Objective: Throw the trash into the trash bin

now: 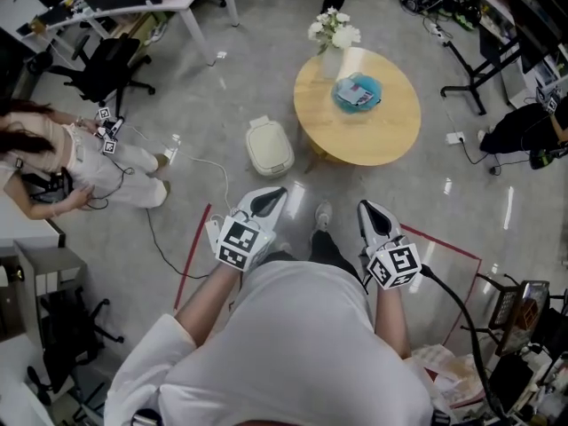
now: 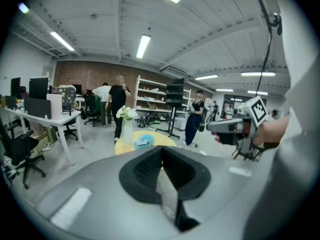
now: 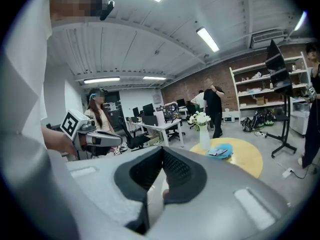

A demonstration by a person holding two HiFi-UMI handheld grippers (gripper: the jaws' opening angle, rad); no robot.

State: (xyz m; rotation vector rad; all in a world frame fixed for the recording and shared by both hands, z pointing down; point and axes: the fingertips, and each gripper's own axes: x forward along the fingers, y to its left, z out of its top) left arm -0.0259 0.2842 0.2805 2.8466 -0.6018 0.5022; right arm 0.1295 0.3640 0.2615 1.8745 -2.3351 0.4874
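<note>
The fingers of the left gripper [image 2: 161, 159] are pressed together with nothing between them, and so are those of the right gripper [image 3: 162, 160]. Neither carries anything. In the head view both are held out at waist height, side by side and well apart from everything the task concerns.

The trash [image 1: 357, 91], a crumpled blue bundle with a paler scrap on top, lies on the round wooden bench [image 1: 382, 140] ahead, just beside a vase of white flowers [image 1: 332, 38]. It sits nearly in line with the right gripper [image 1: 374, 213] and off to the right of the left gripper [image 1: 264, 204], so I judge the right hand the nearer one for the pick. The bundle looks roughly round, with no long axis that I can make out to set the fingers against.

The trash bin [image 1: 269, 145], cream with its lid down, stands on the floor to the left of the bench, almost straight ahead of the left gripper and closer than the trash. The task looks barely begun: either gripper's fingers must spread before they can take the trash.
</note>
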